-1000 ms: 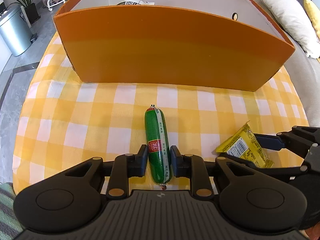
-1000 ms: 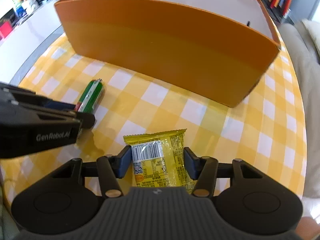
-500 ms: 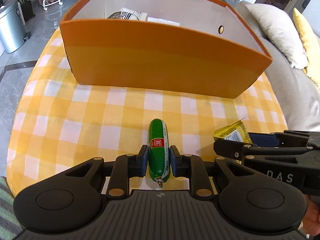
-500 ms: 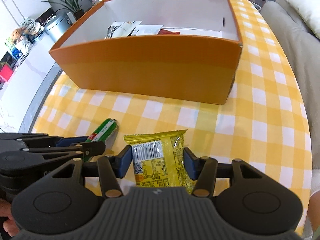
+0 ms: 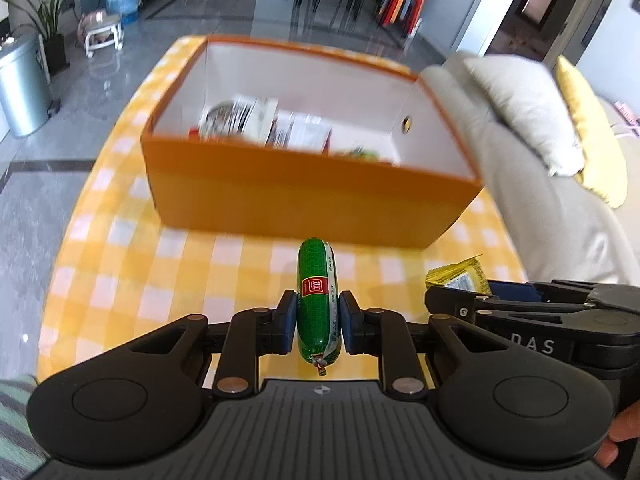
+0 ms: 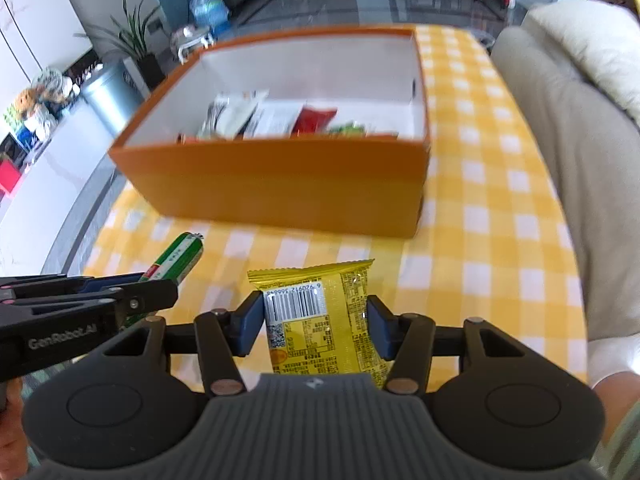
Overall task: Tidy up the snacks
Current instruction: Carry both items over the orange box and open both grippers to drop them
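Note:
My left gripper (image 5: 318, 312) is shut on a green sausage stick (image 5: 316, 296) with a red label, held above the yellow checked tablecloth (image 5: 120, 280). My right gripper (image 6: 316, 316) is shut on a yellow snack packet (image 6: 320, 312) with a barcode, also lifted off the cloth. Ahead of both stands an orange cardboard box (image 5: 304, 200) with a white inside, holding several wrapped snacks (image 6: 264, 116). In the right wrist view the left gripper (image 6: 120, 300) shows at the left with the green sausage (image 6: 176, 256). The left wrist view has the right gripper (image 5: 520, 316) and the yellow packet (image 5: 456, 276) at its right.
A beige sofa (image 5: 540, 184) with cushions borders the table on the right. On the floor to the left stand a metal bin (image 5: 20, 84) and a potted plant (image 6: 132, 36). A person's hand (image 5: 616, 436) shows at the lower right of the left wrist view.
Both grippers have risen with their snacks, lifting them off the cloth. The box now sits lower in view and its inside with the snacks has come into sight.

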